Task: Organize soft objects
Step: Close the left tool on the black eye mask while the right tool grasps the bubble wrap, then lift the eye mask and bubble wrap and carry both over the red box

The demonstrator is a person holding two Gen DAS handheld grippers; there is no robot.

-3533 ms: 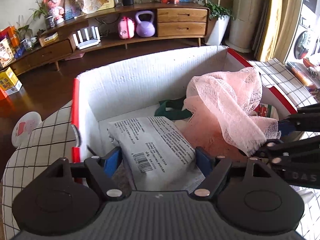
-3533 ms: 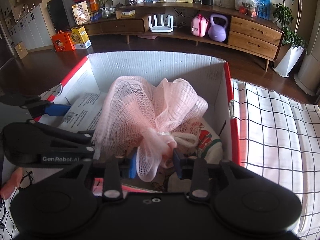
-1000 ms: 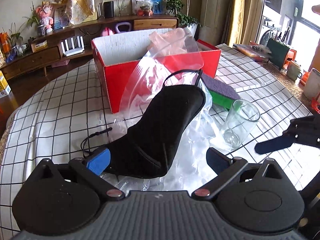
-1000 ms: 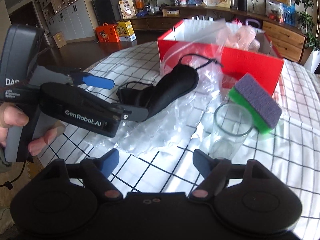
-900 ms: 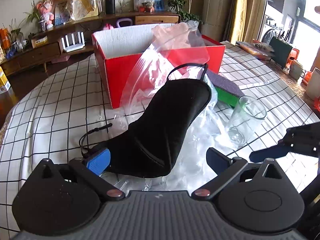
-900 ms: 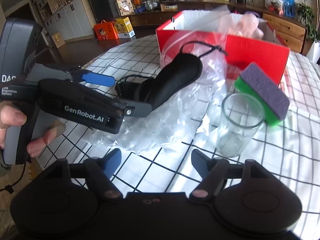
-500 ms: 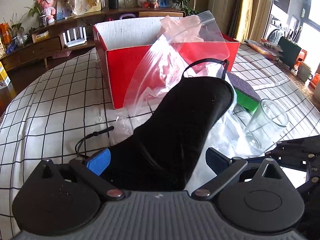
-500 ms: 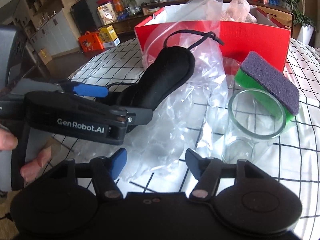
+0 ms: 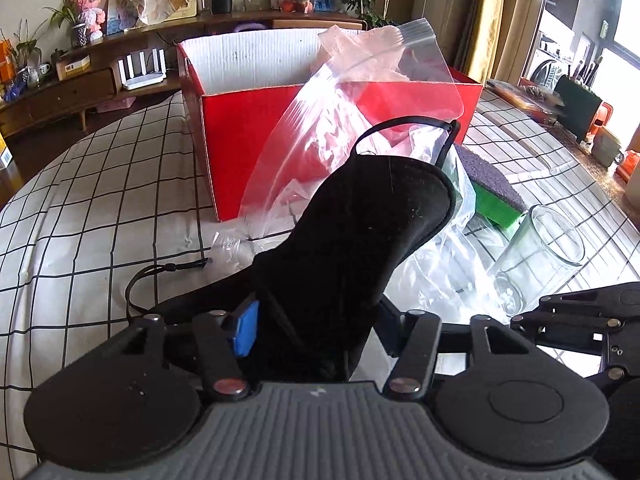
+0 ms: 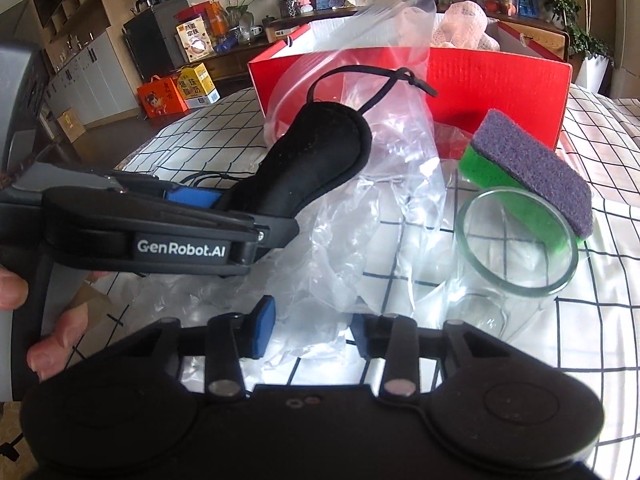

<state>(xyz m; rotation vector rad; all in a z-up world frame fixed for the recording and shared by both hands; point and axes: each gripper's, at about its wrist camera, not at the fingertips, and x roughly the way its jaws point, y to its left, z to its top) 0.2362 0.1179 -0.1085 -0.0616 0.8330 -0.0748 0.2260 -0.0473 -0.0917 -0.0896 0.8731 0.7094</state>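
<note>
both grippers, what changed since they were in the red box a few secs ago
Both came out of the red box to the table. The left gripper is closing around the black eye mask, the right gripper around the clear plastic bag. Glass and sponge stayed put.

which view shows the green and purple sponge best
The right wrist view: the green and purple rectangular sponge shows nearly whole, purple pad on top, its near end behind the clear drinking glass. In the left wrist view the sponge sits farther off, partly hidden by the clear plastic bag.
</note>
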